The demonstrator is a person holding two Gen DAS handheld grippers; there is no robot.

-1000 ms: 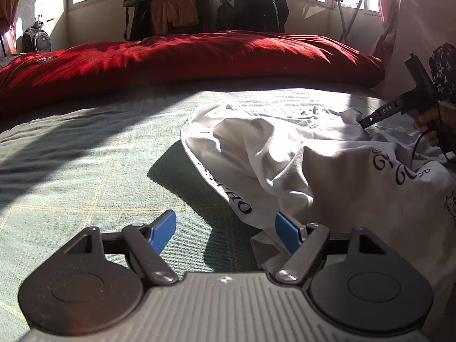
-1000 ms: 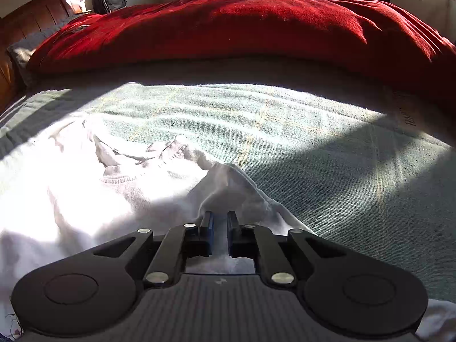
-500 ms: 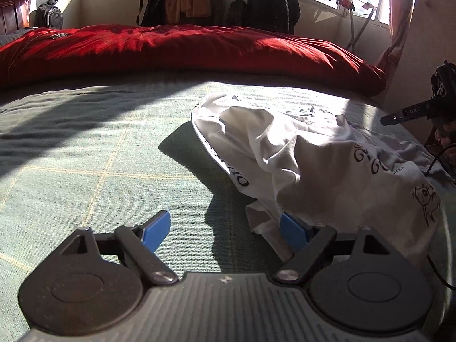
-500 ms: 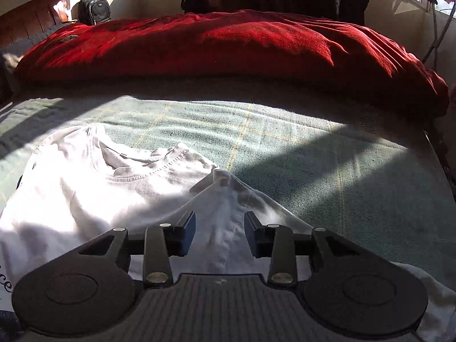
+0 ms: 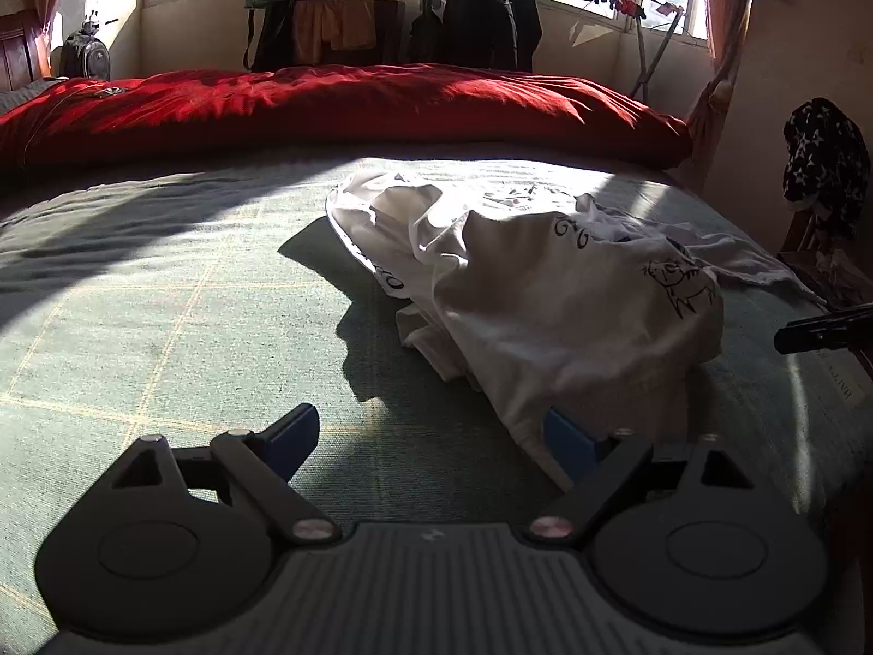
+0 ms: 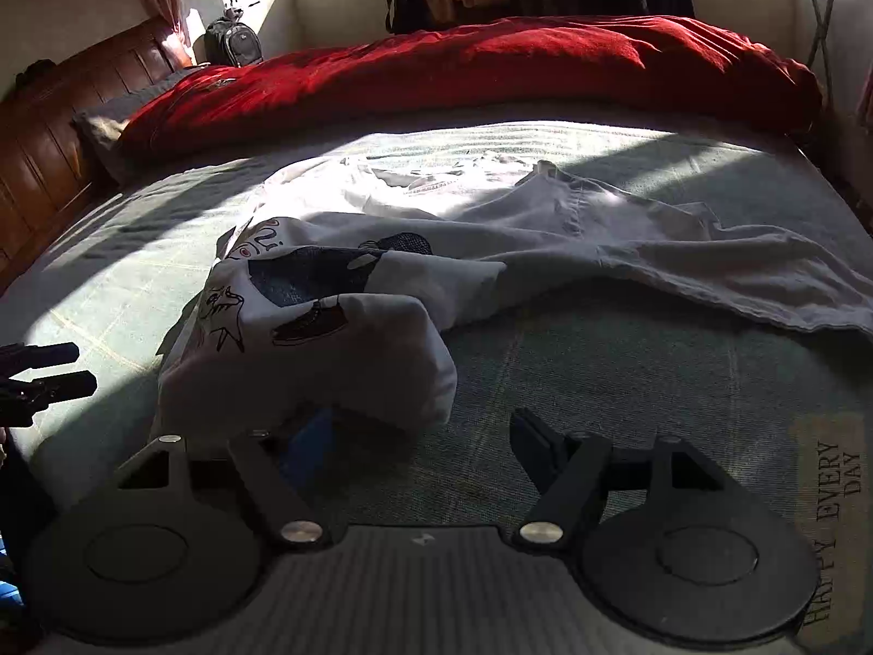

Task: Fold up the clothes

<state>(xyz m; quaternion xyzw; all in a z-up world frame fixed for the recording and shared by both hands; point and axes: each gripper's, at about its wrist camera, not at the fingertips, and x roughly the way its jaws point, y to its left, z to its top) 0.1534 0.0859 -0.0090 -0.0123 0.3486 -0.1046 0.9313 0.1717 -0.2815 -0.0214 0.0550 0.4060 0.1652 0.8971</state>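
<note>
One white T-shirt [image 5: 545, 284] lies crumpled on the green bed cover [image 5: 163, 300], in the sunlit middle of the bed. It has black drawings and letters printed on it.

The left tool [image 5: 431, 436] is low over the bed cover, and its jaws are opening. They stand wide apart. The near edge of the T-shirt hangs over the right blue pad [image 5: 567, 445], but nothing is pressed between the two pads.

The right tool [image 6: 420, 445] is also opening, with its jaws apart. A folded lump of the T-shirt [image 6: 327, 349] lies over its left finger, and the right finger stands free above the cover. The cloth is not clamped.

One long red quilt [image 5: 338, 103] lies across the far side of the bed.
</note>
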